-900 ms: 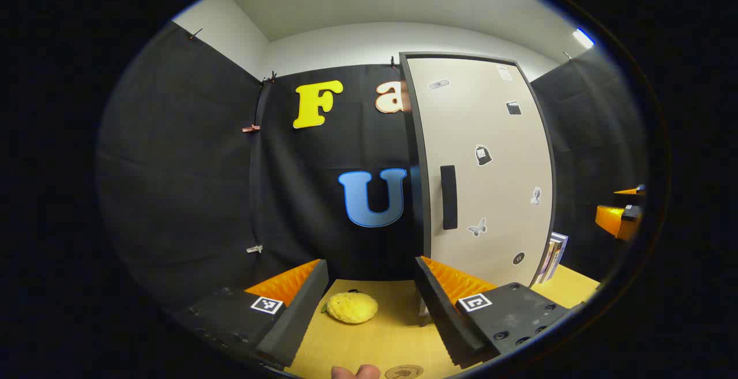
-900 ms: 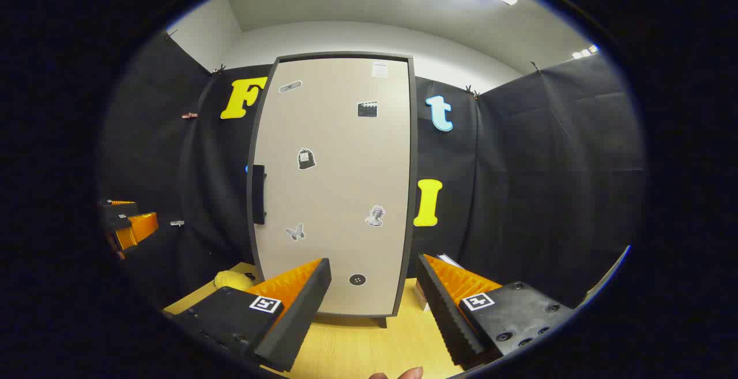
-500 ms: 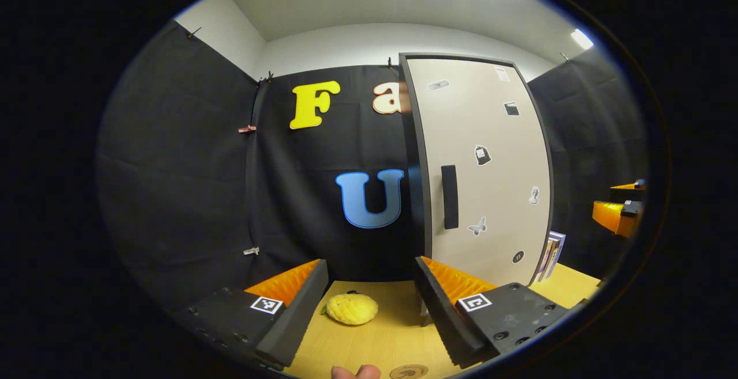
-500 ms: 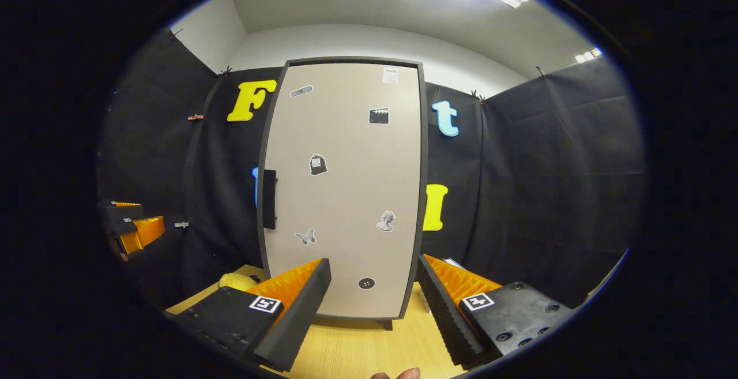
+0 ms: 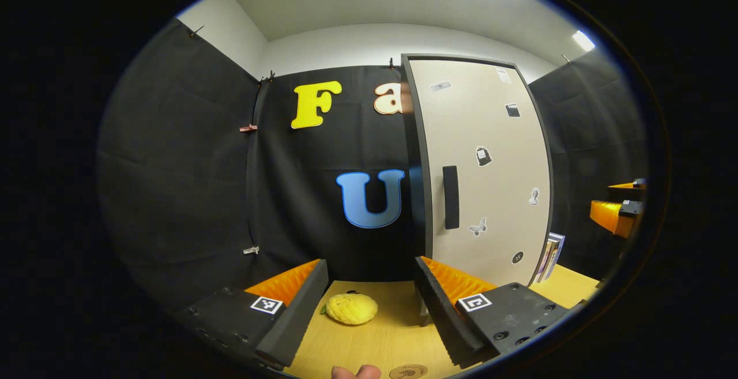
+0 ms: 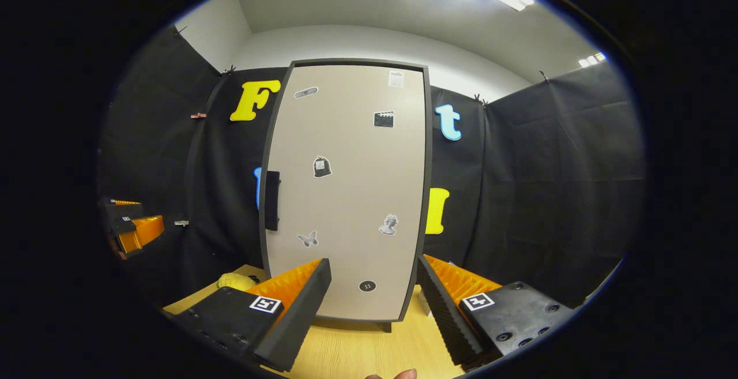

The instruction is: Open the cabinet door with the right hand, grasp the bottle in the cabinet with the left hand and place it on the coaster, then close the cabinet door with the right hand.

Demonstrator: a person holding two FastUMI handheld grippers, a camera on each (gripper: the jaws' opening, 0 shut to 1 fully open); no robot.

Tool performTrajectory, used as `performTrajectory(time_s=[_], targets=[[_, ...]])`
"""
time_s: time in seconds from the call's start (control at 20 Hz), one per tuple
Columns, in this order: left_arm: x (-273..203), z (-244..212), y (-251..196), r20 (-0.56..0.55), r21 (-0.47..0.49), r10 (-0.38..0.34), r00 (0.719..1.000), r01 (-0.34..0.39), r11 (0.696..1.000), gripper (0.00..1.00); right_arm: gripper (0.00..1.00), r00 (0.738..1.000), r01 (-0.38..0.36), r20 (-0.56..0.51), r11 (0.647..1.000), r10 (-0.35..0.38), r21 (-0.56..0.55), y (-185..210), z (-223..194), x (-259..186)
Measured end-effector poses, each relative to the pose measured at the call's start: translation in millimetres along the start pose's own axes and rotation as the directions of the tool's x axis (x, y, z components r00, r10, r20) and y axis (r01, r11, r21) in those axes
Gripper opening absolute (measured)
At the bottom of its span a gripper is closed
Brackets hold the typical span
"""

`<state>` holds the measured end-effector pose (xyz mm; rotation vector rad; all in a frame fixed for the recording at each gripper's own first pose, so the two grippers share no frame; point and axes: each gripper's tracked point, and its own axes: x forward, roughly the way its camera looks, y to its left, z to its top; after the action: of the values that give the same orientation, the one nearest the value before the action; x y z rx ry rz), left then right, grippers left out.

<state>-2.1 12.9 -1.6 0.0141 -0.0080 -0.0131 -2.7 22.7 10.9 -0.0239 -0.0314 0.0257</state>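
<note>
Since a moment before, the right gripper (image 6: 373, 304) had drifted a little, so the cabinet (image 6: 346, 188) sat lower and more to the right in its view; the left gripper (image 5: 372, 304) barely moved. Both jaws stood wide and held nothing. The door was shut, its handle (image 6: 272, 200) untouched. On the surface (image 5: 380, 338), a yellow fruit (image 5: 351, 308) lay between the left fingers, the coaster (image 5: 407, 372) nearer. Books (image 5: 550, 255) stood beside the cabinet.

No words, brands or numbers can be read. The cabinet door (image 6: 346, 194) carries small picture stickers, a butterfly (image 6: 308, 239) and a clapperboard (image 6: 384, 119) among them, and a white label (image 6: 395, 79) near its top whose print is too small to make out.
</note>
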Motion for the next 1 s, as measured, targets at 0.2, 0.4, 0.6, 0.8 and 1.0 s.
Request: performTrajectory(time_s=[0.2,0.4,0.6,0.8,1.0], targets=[[-1.1,-0.6,1.8,-0.002,-0.005,-0.002,1.0,0.002,1.0,0.95,0.97,1.0,0.0,-0.003,1.0,0.0,-0.001,1.2,-0.8,-1.0],[-1.6,-0.1,7.5,0.004,-0.004,0.001,1.0,-0.001,1.0,0.95,0.97,1.0,0.0,-0.007,1.0,0.0,-0.001,4.3,-0.3,-2.0],[-3.0,0.7,16.6,0.01,-0.001,0.002,1.0,-0.002,1.0,0.95,0.97,1.0,-0.004,0.007,1.0,0.003,0.006,11.7,6.0,-1.2],[-4.7,-0.4,31.3,0.01,0.007,0.019,1.0,-0.019,1.0,0.95,0.97,1.0,-0.03,0.004,0.999,0.029,0.036,33.9,8.7,8.5],[-7.1,-3.9,44.1,0.006,0.008,0.032,0.999,-0.032,0.999,0.95,0.97,0.997,-0.071,0.015,0.996,0.071,0.058,67.6,13.5,22.3]])
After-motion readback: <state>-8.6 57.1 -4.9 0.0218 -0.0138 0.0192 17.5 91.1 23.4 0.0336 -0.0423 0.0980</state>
